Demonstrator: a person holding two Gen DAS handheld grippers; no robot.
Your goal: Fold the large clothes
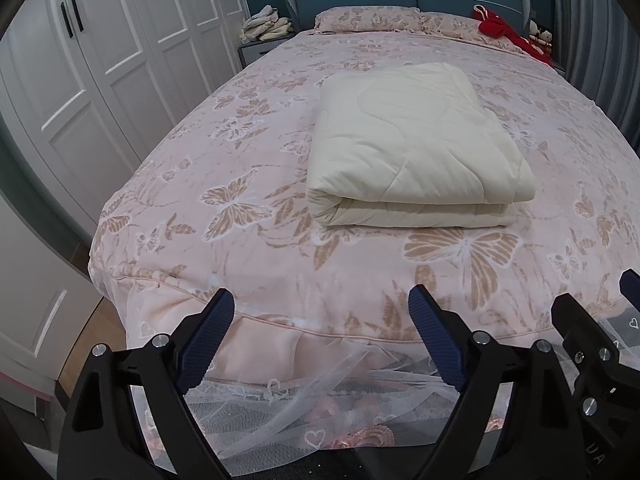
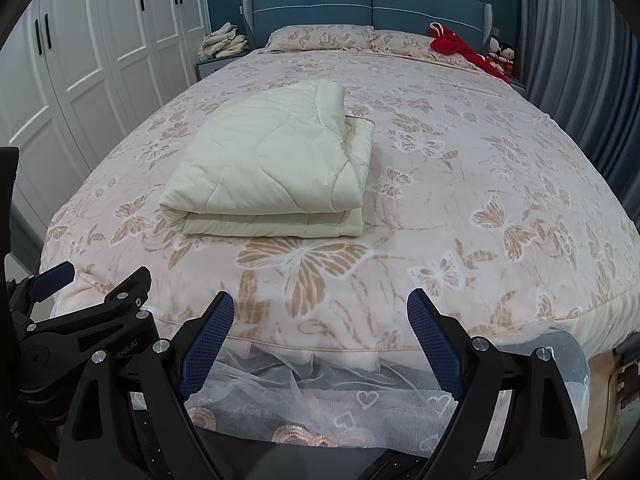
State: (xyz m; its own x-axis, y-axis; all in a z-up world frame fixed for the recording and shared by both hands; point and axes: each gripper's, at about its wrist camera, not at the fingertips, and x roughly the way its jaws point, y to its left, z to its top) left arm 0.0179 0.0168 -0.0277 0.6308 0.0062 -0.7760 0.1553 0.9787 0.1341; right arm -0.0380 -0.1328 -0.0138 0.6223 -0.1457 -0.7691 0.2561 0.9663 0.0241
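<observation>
Hovering level at bed's foot, left tongs (image 1: 322,304) and right tongs (image 2: 321,305) agape

A home bedroom: bed (image 2: 440,184) with headboard (image 2: 368,4), pillows (image 2: 320,38), white wardrobe (image 1: 100,60).

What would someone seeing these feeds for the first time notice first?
First, the cream quilt, folded into a thick rectangle and lying in the middle of the pink butterfly bedspread. Next, the red garment bunched on the far right pillow by the blue headboard. Close to the cameras, the left hand-held gripper and right hand-held gripper are both open and empty at the foot of the bed.
</observation>
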